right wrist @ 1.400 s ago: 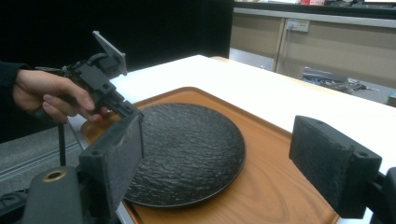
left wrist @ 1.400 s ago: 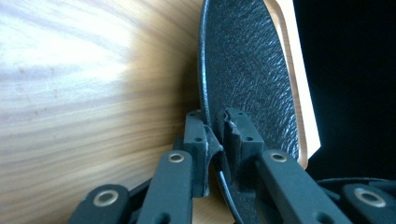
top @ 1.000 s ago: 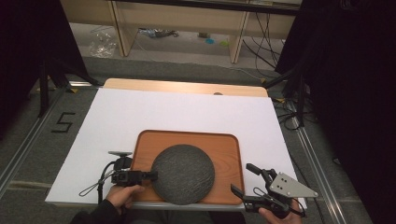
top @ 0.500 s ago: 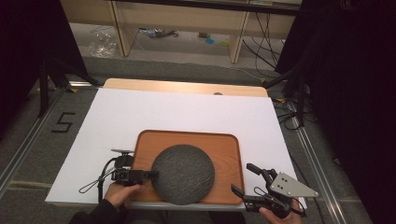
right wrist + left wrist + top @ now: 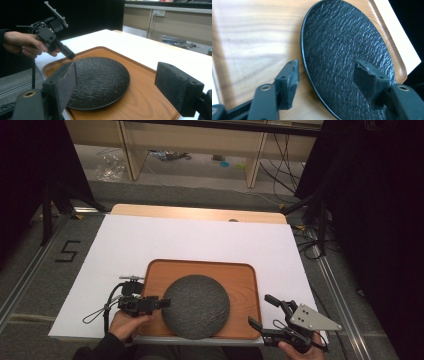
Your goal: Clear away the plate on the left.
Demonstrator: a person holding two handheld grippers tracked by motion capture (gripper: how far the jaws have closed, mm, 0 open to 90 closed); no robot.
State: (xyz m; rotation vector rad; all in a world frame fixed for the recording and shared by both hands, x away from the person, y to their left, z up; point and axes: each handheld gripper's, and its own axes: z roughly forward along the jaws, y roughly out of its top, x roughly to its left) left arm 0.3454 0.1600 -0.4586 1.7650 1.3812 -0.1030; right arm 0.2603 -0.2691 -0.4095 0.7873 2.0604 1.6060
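Note:
A round black textured plate (image 5: 196,306) lies on a wooden tray (image 5: 200,268) at the front of the table. My left gripper (image 5: 161,303) points right at the plate's left rim. In the left gripper view its jaws have just been opening and stand apart: one pad (image 5: 287,82) is over the tray (image 5: 254,37), the other over the plate (image 5: 344,50), neither pressing. My right gripper (image 5: 260,310) hovers wide open off the tray's front right corner, facing the plate (image 5: 100,77) and the left gripper (image 5: 52,35); nothing is between its pads (image 5: 62,85).
The tray rests on a white tabletop (image 5: 190,237) with bare room behind and to both sides. The table's front edge runs just under both hands. Cables (image 5: 310,245) lie on the floor at the right, and a "5" mark (image 5: 67,251) at the left.
The left gripper has lifted slightly at the plate's left rim. The plate, the tray and the right gripper have stayed where they were.

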